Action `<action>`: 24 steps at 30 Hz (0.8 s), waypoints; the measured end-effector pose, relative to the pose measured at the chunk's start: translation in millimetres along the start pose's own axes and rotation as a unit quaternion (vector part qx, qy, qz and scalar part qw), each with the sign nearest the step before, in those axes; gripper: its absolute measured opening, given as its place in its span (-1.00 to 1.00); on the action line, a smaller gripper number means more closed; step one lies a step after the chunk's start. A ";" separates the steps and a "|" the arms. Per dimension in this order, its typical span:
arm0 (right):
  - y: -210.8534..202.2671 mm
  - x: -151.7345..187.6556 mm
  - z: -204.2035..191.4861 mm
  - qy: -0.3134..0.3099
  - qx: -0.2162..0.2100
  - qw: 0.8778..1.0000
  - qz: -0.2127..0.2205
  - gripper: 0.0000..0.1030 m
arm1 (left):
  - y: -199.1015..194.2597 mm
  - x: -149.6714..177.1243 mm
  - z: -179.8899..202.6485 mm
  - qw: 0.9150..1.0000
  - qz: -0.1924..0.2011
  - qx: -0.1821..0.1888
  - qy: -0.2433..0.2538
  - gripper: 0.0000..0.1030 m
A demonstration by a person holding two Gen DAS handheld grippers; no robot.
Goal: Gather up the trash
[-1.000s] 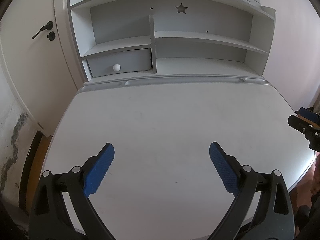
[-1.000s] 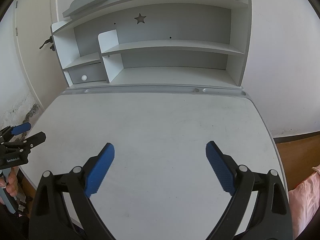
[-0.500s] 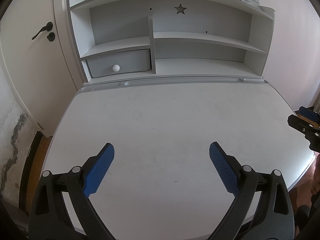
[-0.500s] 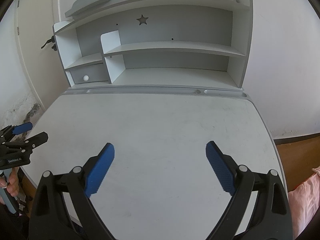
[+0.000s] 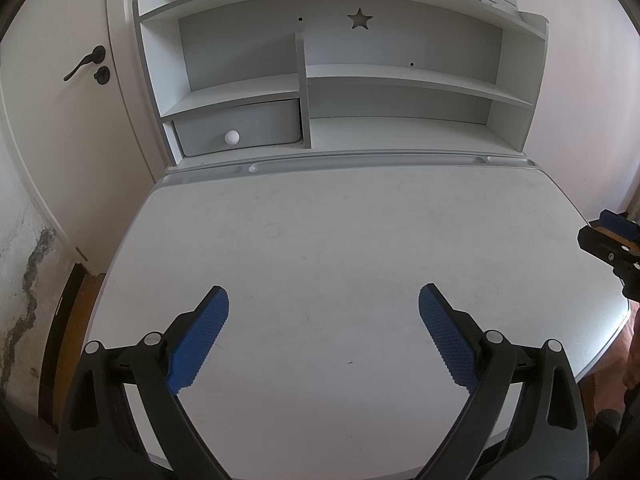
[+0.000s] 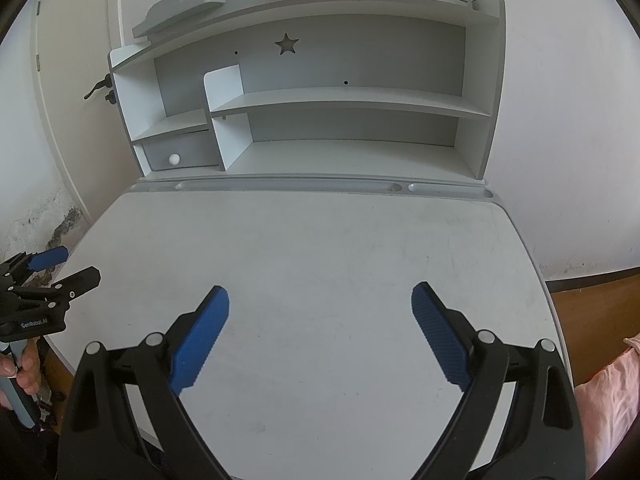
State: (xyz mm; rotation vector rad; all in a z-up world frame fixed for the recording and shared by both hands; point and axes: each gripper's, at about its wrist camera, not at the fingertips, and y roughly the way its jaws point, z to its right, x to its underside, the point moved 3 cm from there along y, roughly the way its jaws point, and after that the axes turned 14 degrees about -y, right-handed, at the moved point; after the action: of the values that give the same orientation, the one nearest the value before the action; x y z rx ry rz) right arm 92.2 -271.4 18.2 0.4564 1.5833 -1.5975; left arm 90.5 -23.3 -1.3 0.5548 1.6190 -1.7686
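No trash shows in either view. My left gripper (image 5: 323, 300) hovers open over the near part of the white desk top (image 5: 340, 248), its blue pads wide apart with nothing between them. My right gripper (image 6: 320, 298) is likewise open and empty above the desk top (image 6: 320, 248). In the left wrist view the right gripper (image 5: 612, 240) pokes in at the right edge. In the right wrist view the left gripper (image 6: 52, 276) shows at the left edge, held by a hand (image 6: 24, 368).
A white and grey shelf unit (image 5: 340, 92) stands at the back of the desk, with a small drawer (image 5: 240, 130) bearing a white knob. A door with a black handle (image 5: 84, 64) is to the left. Pink fabric (image 6: 608, 392) lies at the lower right.
Both views have shifted very slightly; the shelf unit sits a touch lower in the right wrist view. Both grippers stay open and empty.
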 end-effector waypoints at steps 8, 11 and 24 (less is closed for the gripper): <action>-0.1 -0.3 -0.3 0.001 0.000 1.000 0.000 0.74 | 0.8 -0.4 -1.2 1.000 -0.002 0.000 0.001 0.80; 0.1 -0.3 -0.3 0.001 0.000 1.000 0.000 0.74 | 1.4 0.0 -1.4 1.000 -0.003 0.000 0.001 0.80; -1.5 1.3 1.2 -0.001 0.000 1.000 0.002 0.74 | 3.5 2.3 -0.8 1.000 -0.005 -0.002 0.002 0.80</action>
State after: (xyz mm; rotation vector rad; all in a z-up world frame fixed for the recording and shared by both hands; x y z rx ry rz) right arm 90.7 -273.2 18.3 0.4578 1.5811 -1.5936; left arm 91.3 -23.0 -5.4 0.5499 1.6306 -1.7717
